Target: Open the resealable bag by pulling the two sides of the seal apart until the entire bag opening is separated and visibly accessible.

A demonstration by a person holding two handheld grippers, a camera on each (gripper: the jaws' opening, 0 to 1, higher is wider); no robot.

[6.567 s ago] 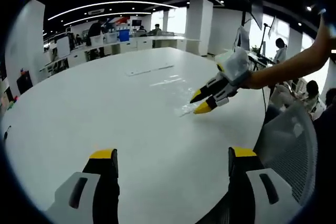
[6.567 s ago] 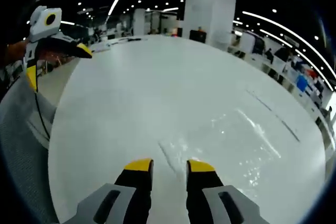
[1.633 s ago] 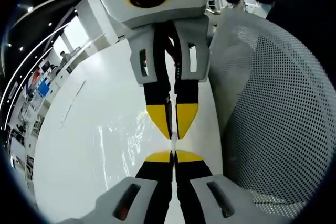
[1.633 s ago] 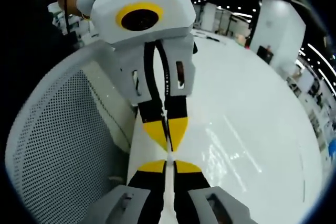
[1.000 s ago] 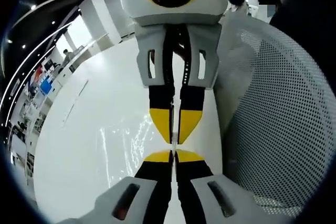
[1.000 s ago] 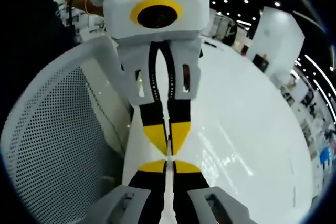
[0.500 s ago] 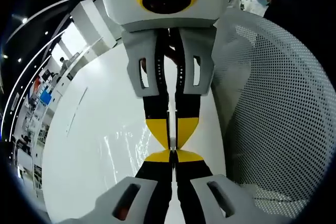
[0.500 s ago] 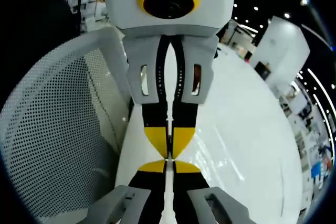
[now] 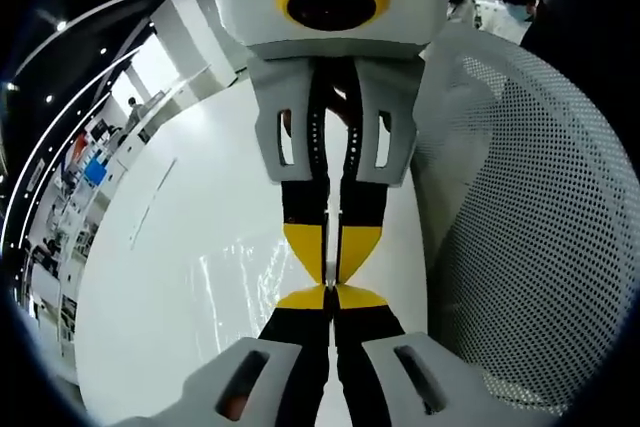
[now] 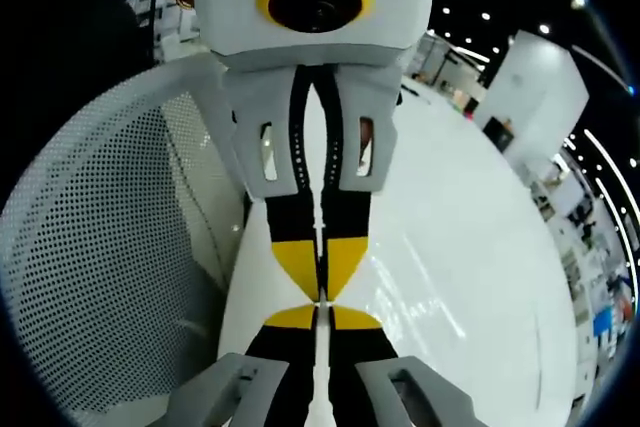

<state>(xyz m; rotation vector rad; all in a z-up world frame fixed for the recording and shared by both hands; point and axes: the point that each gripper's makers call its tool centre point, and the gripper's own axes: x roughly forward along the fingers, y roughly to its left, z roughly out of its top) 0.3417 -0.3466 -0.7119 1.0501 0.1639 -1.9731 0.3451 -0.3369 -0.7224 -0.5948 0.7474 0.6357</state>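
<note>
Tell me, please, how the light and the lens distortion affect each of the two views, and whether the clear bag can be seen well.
Left gripper view: glare streaks mark the clear bag on the white table; fisheye bends the mesh chair; the right gripper looms large. Right gripper view: ceiling lights reflect off the table; the bag's film is barely visible; the left gripper looks swollen.

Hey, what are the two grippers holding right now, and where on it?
Both grip the clear resealable bag at its top edge: the left gripper and right gripper meet tip to tip, jaws shut on a thin sliver of plastic.
</note>
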